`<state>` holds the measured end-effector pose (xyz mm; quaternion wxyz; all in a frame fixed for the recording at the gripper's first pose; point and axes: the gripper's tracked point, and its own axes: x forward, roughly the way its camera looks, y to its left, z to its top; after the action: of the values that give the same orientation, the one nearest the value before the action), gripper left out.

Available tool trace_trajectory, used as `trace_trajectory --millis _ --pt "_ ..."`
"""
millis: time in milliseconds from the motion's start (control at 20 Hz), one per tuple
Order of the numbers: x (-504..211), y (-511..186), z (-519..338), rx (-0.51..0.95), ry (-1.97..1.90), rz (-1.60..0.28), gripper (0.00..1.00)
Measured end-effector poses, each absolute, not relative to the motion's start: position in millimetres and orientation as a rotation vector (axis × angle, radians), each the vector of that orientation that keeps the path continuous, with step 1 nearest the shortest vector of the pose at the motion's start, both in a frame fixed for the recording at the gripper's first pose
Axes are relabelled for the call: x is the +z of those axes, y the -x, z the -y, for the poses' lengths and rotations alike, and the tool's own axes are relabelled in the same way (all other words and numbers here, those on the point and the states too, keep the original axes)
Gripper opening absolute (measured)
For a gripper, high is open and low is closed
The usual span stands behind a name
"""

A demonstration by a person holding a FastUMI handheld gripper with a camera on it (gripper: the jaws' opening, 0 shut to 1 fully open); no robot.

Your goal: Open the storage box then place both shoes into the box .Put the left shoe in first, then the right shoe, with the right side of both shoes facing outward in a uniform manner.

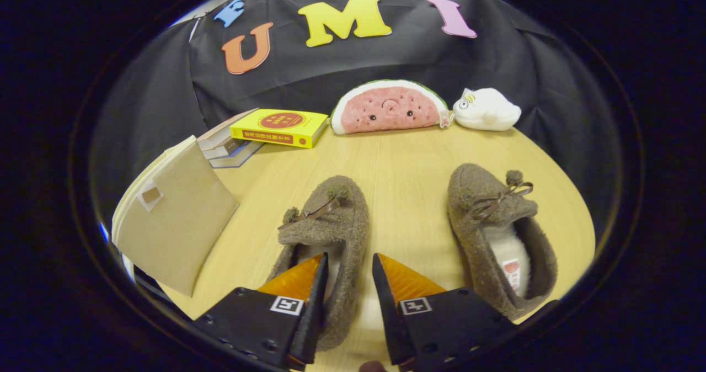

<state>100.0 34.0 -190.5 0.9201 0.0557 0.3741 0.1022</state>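
Note:
Two brown fuzzy slippers with small bows lie on the wooden table (408, 157), toes pointing away from me. The left shoe (331, 217) is right at my gripper (350, 261). One finger reaches into its opening and the other stands outside its right wall, so the wall sits between the fingers. A thin gap shows beside the outer finger, so the gripper looks open. The right shoe (485, 217) lies apart to the right, its pale lining visible. Left of the fingers, the tan cardboard storage box (176, 217) has its lid raised; its inside is hidden.
A stack of books (278, 126) topped by a yellow one lies at the back left. Against the booth wall behind the shoes sit a watermelon plush (389, 107) and a white plush (486, 110). The table's rounded edge runs just past the right shoe.

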Motion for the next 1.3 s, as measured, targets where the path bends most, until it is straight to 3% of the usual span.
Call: trace_trajectory --millis 150,250,800,1300 --pt "-189 -101 -29 0.178 -0.152 -0.775 0.06" --pt "-190 -99 -34 0.171 -0.178 -0.773 0.00" --pt "-166 -75 -68 0.183 -0.399 -0.766 0.00" --pt "-17 -72 -153 0.272 -0.497 -0.622 0.00"
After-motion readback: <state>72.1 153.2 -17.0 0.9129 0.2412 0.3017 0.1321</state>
